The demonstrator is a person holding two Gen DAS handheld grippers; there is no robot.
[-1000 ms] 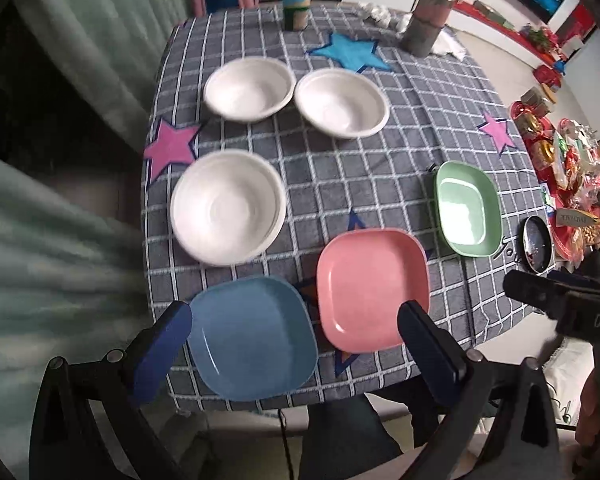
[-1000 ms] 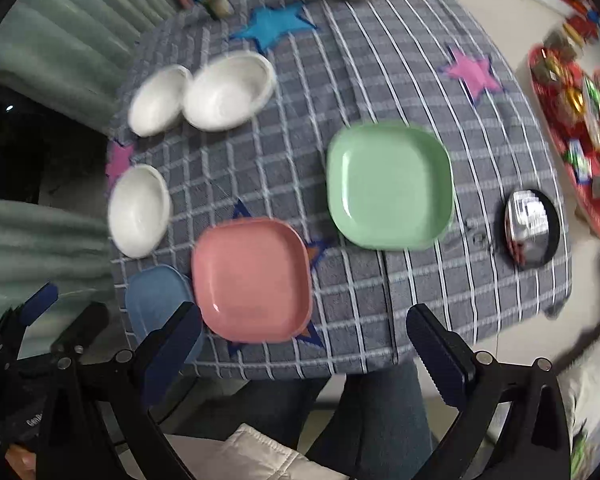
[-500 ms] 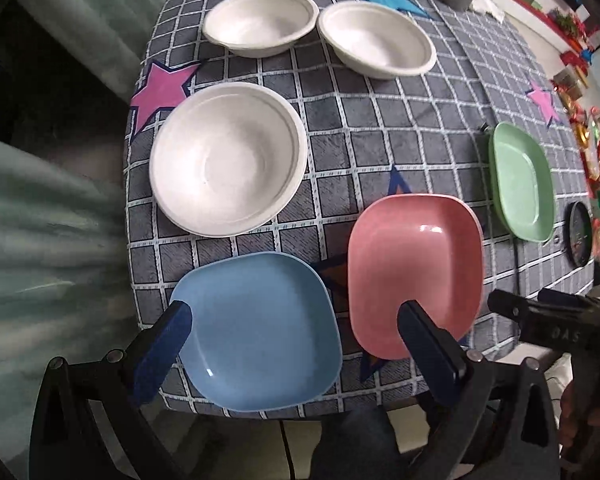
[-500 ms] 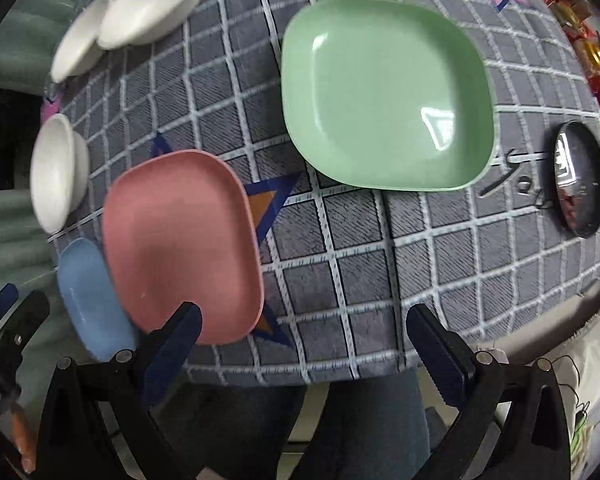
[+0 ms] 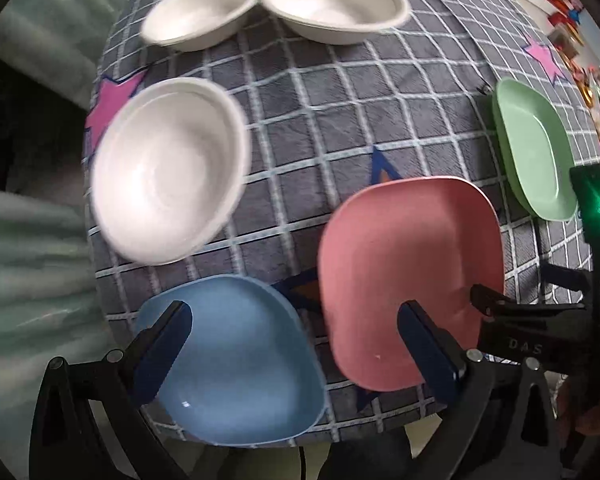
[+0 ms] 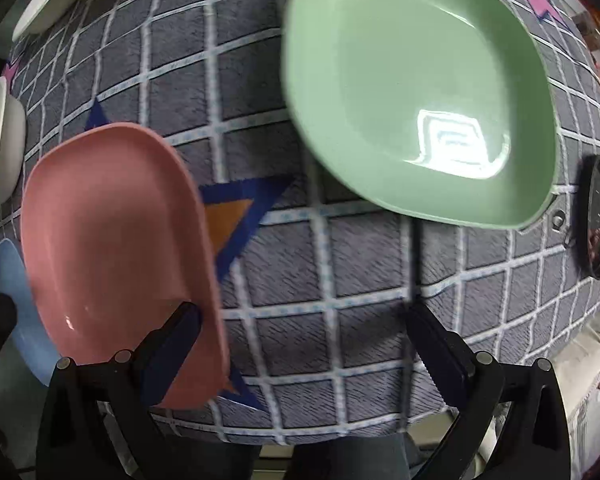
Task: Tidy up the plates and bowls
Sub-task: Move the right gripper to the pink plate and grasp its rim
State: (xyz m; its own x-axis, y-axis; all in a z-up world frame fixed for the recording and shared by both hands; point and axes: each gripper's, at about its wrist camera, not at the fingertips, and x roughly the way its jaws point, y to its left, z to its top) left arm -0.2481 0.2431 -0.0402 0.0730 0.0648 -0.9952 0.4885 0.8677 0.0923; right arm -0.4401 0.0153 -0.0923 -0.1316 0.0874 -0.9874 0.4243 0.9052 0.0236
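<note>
Progress: nothing stacked | three white bowls [image 5: 168,168], blue plate [image 5: 236,364], pink plate [image 5: 408,272], green plate [image 6: 416,92] lie apart on surface [image 6: 332,264] | left hand-held gripper [image 5: 296,348], right hand-held gripper [image 6: 304,348]: both open, empty

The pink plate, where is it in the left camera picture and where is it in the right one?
Left wrist view: the pink plate lies at lower right, between the blue plate and the green plate.
Right wrist view: the pink plate lies at lower left.
Shared landmark: the orange star with a blue border on the tablecloth beside it.
</note>
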